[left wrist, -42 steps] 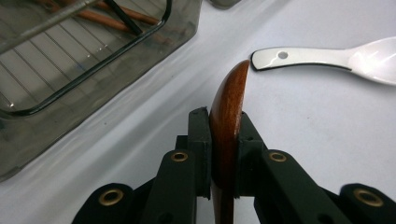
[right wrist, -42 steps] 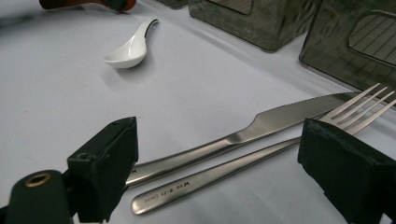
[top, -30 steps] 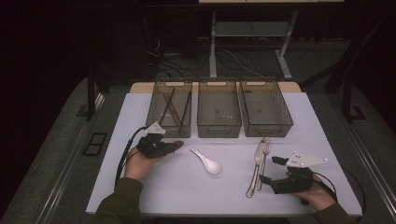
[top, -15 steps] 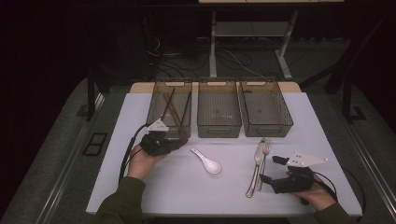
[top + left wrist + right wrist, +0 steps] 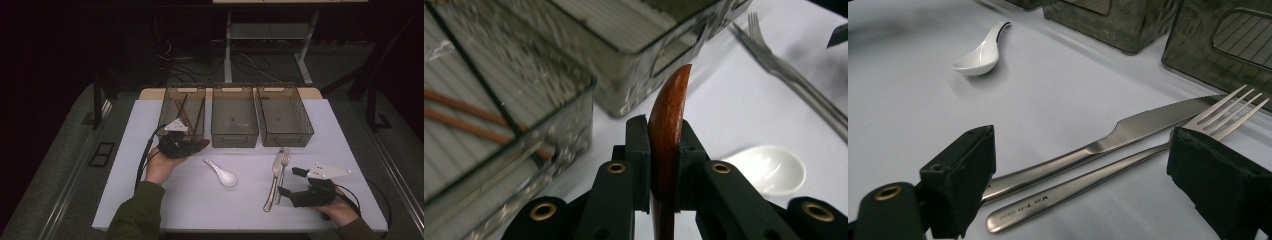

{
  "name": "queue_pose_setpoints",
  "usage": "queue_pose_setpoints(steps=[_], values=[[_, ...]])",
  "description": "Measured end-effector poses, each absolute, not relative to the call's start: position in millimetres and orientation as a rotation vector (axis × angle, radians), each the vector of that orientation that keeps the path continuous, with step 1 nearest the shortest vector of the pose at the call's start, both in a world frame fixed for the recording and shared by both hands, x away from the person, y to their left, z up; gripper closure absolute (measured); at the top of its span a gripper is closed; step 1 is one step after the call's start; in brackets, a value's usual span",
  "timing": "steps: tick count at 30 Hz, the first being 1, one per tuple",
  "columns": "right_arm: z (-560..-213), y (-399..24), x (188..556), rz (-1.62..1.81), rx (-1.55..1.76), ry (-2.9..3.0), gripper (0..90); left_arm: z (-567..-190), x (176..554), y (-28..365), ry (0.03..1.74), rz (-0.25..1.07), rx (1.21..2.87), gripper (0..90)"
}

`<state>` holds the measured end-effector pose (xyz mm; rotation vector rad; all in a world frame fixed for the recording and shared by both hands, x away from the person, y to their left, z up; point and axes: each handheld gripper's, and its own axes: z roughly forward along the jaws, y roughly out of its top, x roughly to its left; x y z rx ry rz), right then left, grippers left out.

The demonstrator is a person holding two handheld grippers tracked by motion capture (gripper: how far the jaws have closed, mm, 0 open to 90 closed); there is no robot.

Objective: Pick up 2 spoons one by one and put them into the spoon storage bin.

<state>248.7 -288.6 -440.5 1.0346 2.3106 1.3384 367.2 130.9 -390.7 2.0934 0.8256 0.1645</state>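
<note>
Left tongs (image 5: 663, 165) pinch a brown wooden spoon (image 5: 668, 130); next, place it into a translucent grey bin (image 5: 183, 112). Right tongs (image 5: 1098, 185) stand spread over the steel fork (image 5: 1128, 170).

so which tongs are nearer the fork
Right. The right tongs sit open just beside the fork; the left tongs, shut on a wooden spoon, are across the table by the bins.

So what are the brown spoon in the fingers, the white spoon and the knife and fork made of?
Brown spoon: looks like wood, reddish with a soft satin sheen. White spoon: probably glazed ceramic, glossy highlights, though it could be plastic. Knife and fork: metal, likely stainless steel, with a brushed grey mirror-like shine.
</note>
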Motion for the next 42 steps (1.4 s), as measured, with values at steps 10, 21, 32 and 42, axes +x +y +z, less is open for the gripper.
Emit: queue_pose_setpoints(steps=[10,21,32,42], values=[[-440.4,-288.6,247.8,1.340,1.031,2.312,12.4,-368.8,379.2,108.0,0.781,0.163,2.075,80.8],[-439.6,-290.0,247.9,1.356,1.031,2.307,12.5,-357.3,394.3,79.5,0.738,0.153,2.069,80.7],[-439.4,-289.9,247.7,1.364,1.023,2.312,12.5,-348.3,413.5,48.9,0.708,0.137,2.060,80.6],[-438.8,-290.7,248.0,1.373,1.034,2.309,12.5,-337.2,433.5,16.1,0.692,0.150,2.061,80.6]])
